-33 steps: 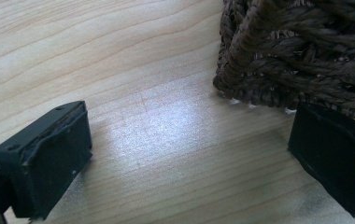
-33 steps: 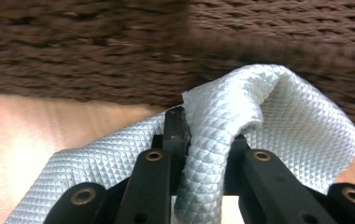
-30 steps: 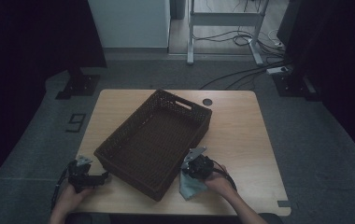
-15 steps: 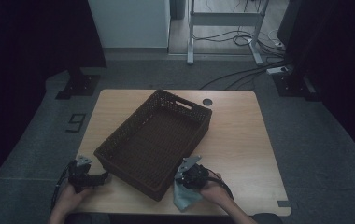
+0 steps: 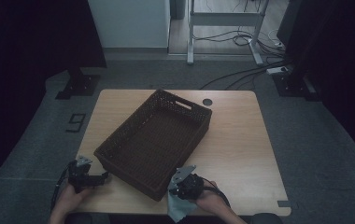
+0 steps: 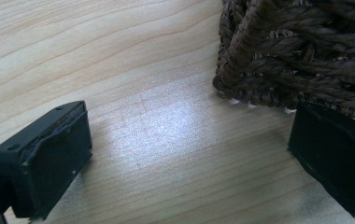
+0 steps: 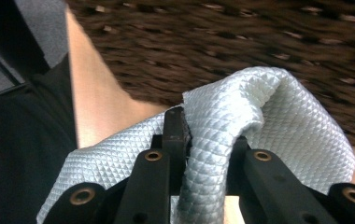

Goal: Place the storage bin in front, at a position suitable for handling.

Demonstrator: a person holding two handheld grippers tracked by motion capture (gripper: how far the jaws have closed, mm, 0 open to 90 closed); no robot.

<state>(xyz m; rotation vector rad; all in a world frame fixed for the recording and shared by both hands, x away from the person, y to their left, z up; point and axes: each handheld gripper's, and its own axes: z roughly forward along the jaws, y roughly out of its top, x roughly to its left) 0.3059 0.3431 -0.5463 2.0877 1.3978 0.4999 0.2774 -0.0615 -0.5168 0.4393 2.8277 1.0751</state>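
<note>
Slid leftward along table point(image 5: 241, 154) edge since 1 second ago: right gripper point(image 5: 178, 186), clamped tight on grey cloth point(image 7: 269, 121) at 6 o'clock of basket point(image 5: 157, 140). Not yet dropped in. Left gripper point(image 5: 102, 177) wide open, holding nothing.

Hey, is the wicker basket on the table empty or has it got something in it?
Empty: the high view shows the basket's bare woven floor; the cloth hangs outside it.

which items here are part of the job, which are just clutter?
In the job:
- cloth, pinched in the right tool
- basket, beside the cloth
- left tool, open, at the basket's near corner

Lying about:
- table's grommet
- cables on the floor
- metal stand behind the table
</note>
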